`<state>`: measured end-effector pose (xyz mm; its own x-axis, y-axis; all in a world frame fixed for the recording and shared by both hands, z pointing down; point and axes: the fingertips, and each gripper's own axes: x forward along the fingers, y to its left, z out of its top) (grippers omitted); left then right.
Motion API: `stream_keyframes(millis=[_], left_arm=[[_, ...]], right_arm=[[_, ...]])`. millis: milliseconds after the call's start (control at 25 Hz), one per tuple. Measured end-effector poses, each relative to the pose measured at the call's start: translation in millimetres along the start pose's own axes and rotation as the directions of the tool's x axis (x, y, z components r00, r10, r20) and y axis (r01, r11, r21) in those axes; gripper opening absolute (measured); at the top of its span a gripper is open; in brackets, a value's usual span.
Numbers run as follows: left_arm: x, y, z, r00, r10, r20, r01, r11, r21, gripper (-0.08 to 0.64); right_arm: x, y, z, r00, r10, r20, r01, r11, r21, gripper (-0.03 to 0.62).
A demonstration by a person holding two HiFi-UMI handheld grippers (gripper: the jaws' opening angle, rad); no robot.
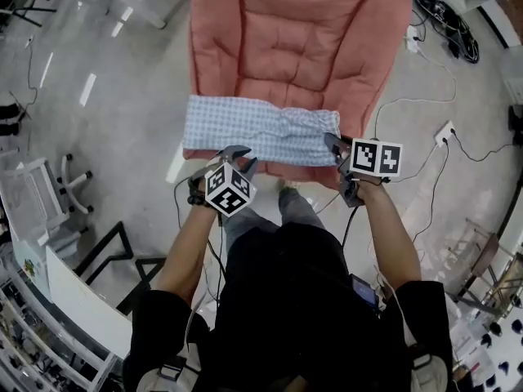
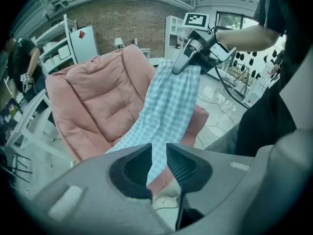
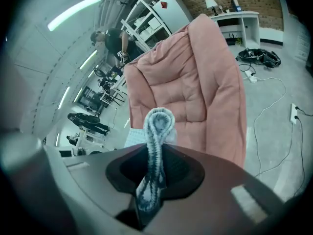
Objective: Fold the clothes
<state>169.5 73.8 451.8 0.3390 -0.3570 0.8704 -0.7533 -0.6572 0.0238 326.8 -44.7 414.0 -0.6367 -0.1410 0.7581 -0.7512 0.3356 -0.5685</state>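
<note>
Where the blue checked garment (image 1: 260, 129) lies, it stretches sideways across the front edge of the pink armchair (image 1: 302, 39), one end bunched at the person's right. That bunched end is clamped in the right gripper (image 1: 336, 150): its jaws are closed on a rolled fold of the cloth (its own view shows the fold standing up between them). The left gripper (image 1: 239, 158) is at the garment's near edge, its jaws a narrow gap apart; cloth, chair and floor show through the gap, and nothing is pinched. Pale floor (image 1: 122, 121) with white cables surrounds the chair.
</note>
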Motion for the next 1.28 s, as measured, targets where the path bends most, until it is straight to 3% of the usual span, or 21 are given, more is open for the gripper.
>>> stream_keyframes(millis=[360, 760, 1000, 1280], left_arm=[[-84, 70, -86, 0.998, 0.064, 0.005, -0.063, 0.996, -0.068, 0.1], [-151, 145, -164, 0.994, 0.112, 0.01, -0.11, 0.987, -0.118, 0.1], [-179, 173, -202, 0.995, 0.102, 0.014, -0.1, 0.99, -0.102, 0.1], [-198, 197, -230, 0.994, 0.104, 0.019, -0.101, 0.989, -0.104, 0.1]], right_arm=[[49, 144, 10, 0.997, 0.08, 0.021, -0.079, 0.996, -0.027, 0.069], [110, 274, 26, 0.986, 0.167, 0.025, -0.166, 0.985, -0.055, 0.069], [141, 344, 28, 0.979, 0.201, 0.043, -0.198, 0.978, -0.068, 0.071], [174, 396, 28, 0.974, 0.223, 0.031, -0.219, 0.971, -0.092, 0.071]])
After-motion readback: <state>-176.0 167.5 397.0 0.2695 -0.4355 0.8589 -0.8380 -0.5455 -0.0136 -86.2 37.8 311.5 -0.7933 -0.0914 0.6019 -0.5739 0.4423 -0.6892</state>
